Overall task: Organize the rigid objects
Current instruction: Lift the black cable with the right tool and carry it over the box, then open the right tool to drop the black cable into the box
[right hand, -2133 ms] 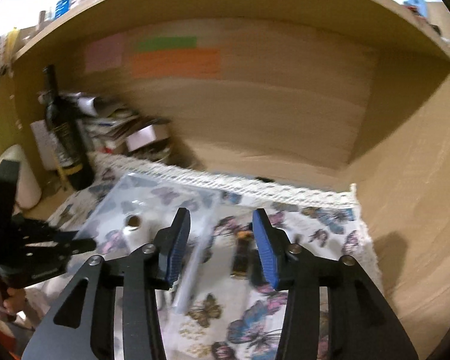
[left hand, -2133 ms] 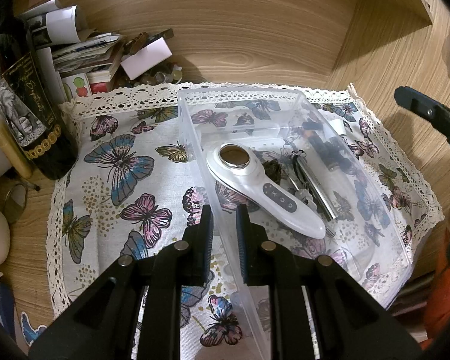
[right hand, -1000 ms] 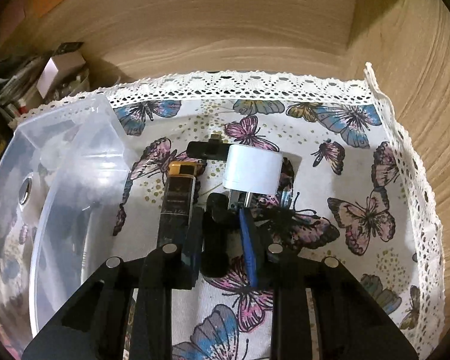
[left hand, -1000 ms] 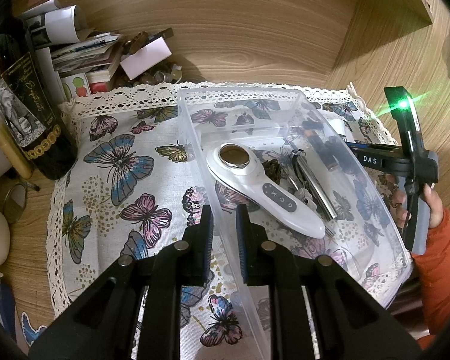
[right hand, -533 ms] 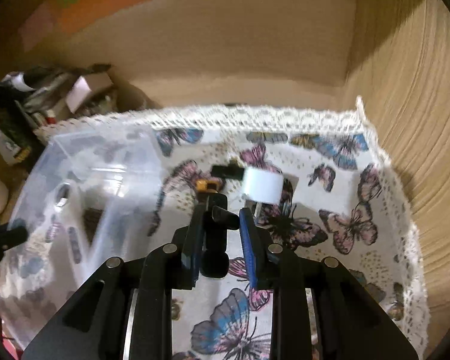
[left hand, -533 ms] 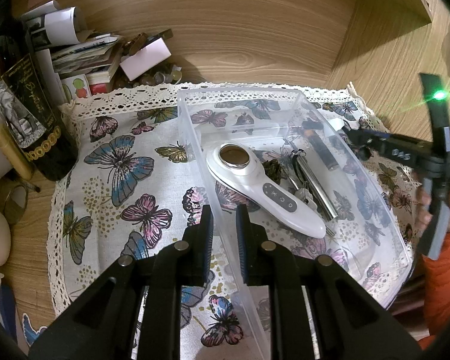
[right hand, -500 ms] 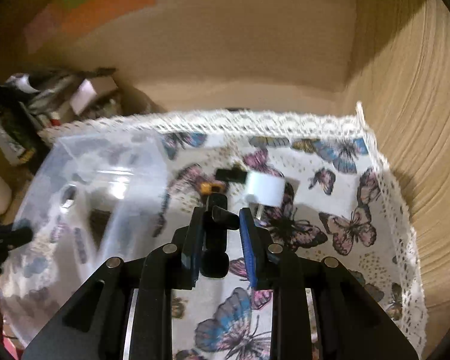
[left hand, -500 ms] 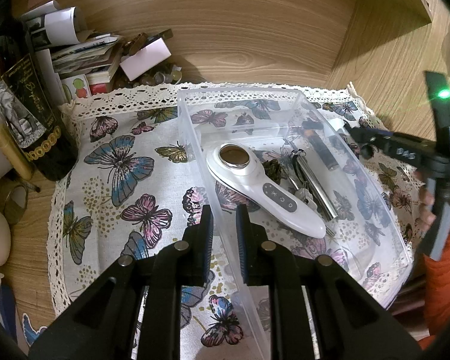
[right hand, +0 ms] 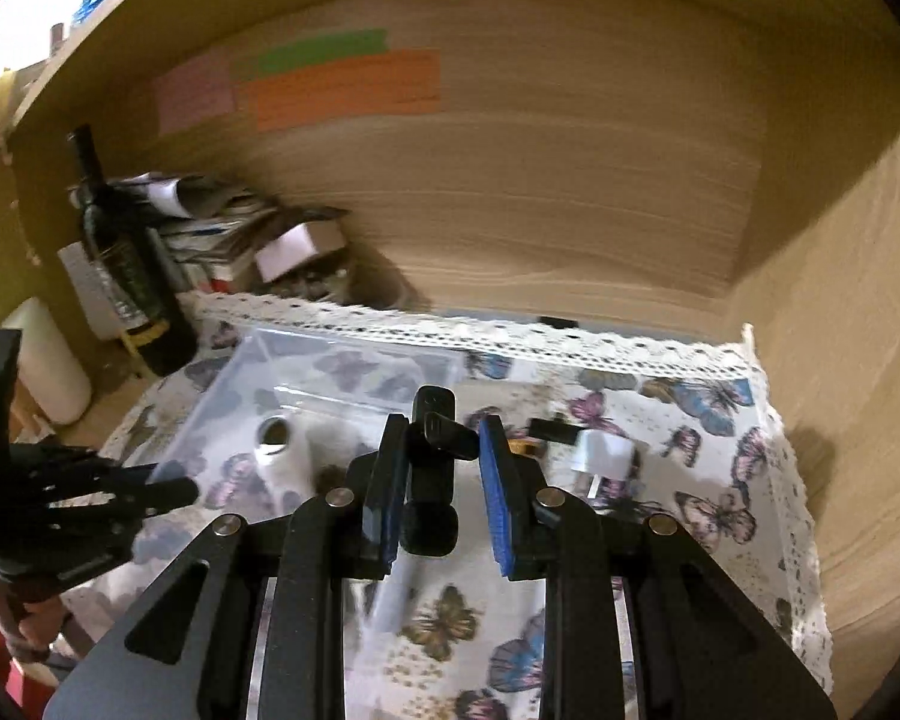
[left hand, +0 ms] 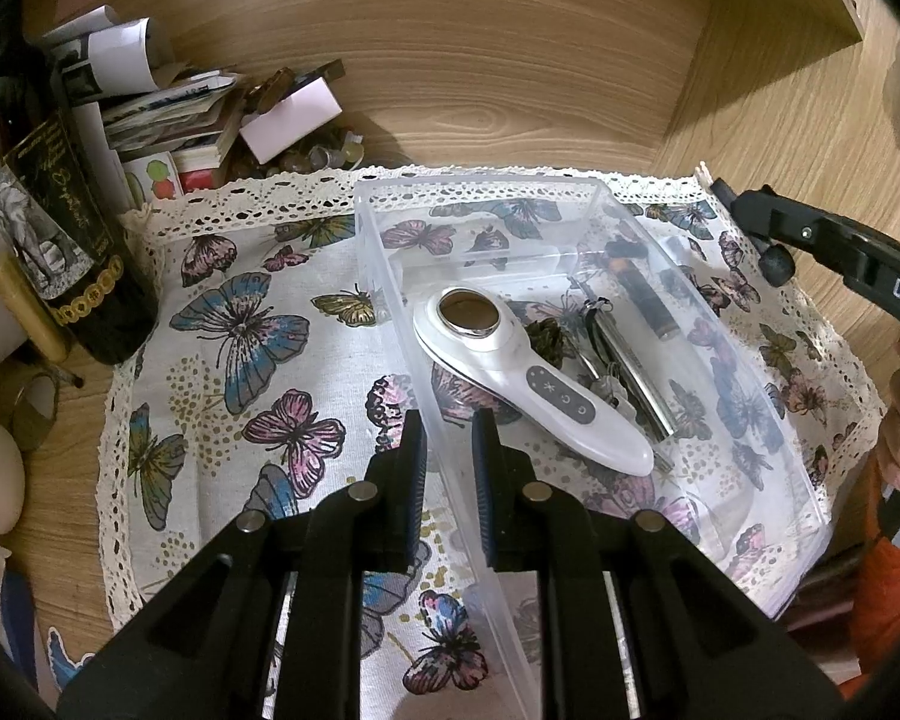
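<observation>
1. left gripper (left hand: 448, 450) clamped on near wall of clear bin (left hand: 594, 186), on the butterfly cloth (left hand: 258, 324).
2. right gripper (right hand: 441, 480) clamped on small black adapter (right hand: 432, 438), raised above cloth's right half.
3. white charger (right hand: 603, 453) lying beside bin.

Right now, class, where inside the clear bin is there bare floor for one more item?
The clear bin is bare at its far end, beyond the white handheld device, and along its near right wall. The middle, around the keys and metal tube, is crowded.

The right gripper (right hand: 438, 468) has lifted the black clip (right hand: 432, 474) off the butterfly cloth (right hand: 708, 456) — toward the clear bin (right hand: 342, 372).
</observation>
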`<action>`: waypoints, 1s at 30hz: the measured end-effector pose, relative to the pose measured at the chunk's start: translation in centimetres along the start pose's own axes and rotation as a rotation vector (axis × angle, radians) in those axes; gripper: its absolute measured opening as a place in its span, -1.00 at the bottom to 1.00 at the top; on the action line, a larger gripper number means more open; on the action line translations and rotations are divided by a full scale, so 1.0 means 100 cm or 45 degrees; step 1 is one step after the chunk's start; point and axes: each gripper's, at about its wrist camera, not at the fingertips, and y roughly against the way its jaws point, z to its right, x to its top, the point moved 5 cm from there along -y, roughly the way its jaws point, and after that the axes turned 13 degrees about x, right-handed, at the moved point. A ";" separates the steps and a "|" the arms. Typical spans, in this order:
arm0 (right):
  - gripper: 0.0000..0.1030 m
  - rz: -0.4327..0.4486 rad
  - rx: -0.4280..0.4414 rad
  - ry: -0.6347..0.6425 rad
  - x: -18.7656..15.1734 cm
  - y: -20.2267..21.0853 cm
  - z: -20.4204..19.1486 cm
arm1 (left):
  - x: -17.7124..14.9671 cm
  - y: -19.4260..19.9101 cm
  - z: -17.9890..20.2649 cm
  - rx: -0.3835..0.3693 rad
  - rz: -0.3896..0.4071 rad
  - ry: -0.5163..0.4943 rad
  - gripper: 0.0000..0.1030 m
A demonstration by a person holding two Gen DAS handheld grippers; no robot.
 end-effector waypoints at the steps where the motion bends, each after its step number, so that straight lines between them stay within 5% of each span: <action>1: -0.58 -0.007 0.010 0.007 -0.001 -0.002 -0.003 | 0.000 0.000 0.000 0.000 -0.001 -0.003 -0.70; 16: -0.58 -0.257 0.056 0.097 -0.034 -0.053 -0.029 | 0.001 -0.002 -0.001 -0.009 0.002 0.001 -0.70; 25: -0.58 -0.292 0.076 0.069 -0.037 -0.061 -0.029 | 0.001 -0.002 -0.001 -0.009 0.002 0.001 -0.70; 30: -0.26 -0.230 0.065 0.080 -0.032 -0.048 -0.031 | 0.001 -0.002 -0.001 -0.008 0.002 0.001 -0.70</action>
